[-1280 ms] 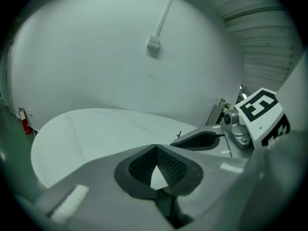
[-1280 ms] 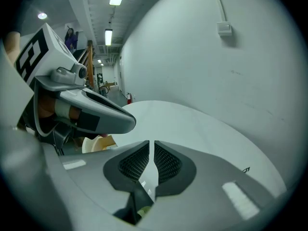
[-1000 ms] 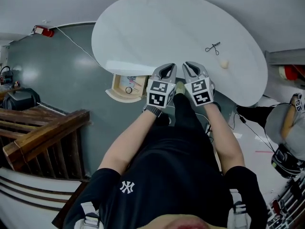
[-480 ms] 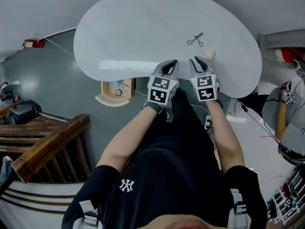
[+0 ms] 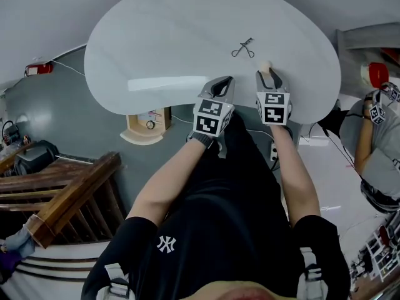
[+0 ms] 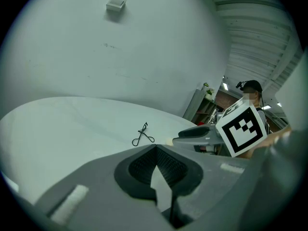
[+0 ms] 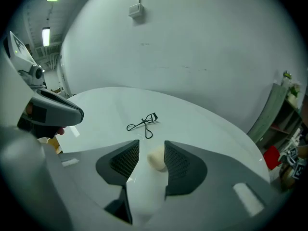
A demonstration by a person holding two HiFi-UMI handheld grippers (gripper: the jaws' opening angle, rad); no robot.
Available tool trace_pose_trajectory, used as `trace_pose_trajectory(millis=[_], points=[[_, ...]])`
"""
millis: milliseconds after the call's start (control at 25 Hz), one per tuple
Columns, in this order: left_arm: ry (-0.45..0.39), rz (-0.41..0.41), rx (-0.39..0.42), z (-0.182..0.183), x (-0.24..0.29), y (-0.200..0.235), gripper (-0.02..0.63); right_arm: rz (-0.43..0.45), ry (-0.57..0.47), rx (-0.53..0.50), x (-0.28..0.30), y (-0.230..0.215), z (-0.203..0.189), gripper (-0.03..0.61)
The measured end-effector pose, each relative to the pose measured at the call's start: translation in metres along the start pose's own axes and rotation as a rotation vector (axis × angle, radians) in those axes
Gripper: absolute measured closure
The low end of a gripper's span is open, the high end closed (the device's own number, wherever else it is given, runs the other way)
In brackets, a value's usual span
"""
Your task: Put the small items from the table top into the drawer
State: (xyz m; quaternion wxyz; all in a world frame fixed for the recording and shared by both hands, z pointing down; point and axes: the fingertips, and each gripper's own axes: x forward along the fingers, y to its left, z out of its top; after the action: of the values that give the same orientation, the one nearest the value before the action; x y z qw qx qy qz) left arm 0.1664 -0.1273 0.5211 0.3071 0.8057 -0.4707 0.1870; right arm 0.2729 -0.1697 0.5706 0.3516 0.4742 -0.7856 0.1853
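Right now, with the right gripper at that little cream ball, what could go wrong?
The right gripper, whose jaws have just been opening, has the cream ball between them, off-centre near one pad; closing could nudge it away. The ball lies not far from the table edge, so it might roll off.

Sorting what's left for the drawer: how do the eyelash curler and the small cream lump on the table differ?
The eyelash curler is dark, thin and scissor-shaped, while the cream lump is pale, rounded and solid. The cream lump sits between the right gripper's fingers, which have just been opening and stand apart around it. The eyelash curler lies beyond them, untouched. Both rest on the white table.
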Motion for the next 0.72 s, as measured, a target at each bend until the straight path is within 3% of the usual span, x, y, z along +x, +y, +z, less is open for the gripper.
trace_pose_trajectory(millis=[360,720], points=[[0.036,0.007,-0.001,-0.006,0.013,0.000,0.614,0.002,0.062,0.101,0.031,-0.015,-0.016,0.324],[0.047,0.016,-0.014,-0.014,0.010,0.009,0.614,-0.020,0.119,0.129,0.042,-0.019,-0.030,0.345]])
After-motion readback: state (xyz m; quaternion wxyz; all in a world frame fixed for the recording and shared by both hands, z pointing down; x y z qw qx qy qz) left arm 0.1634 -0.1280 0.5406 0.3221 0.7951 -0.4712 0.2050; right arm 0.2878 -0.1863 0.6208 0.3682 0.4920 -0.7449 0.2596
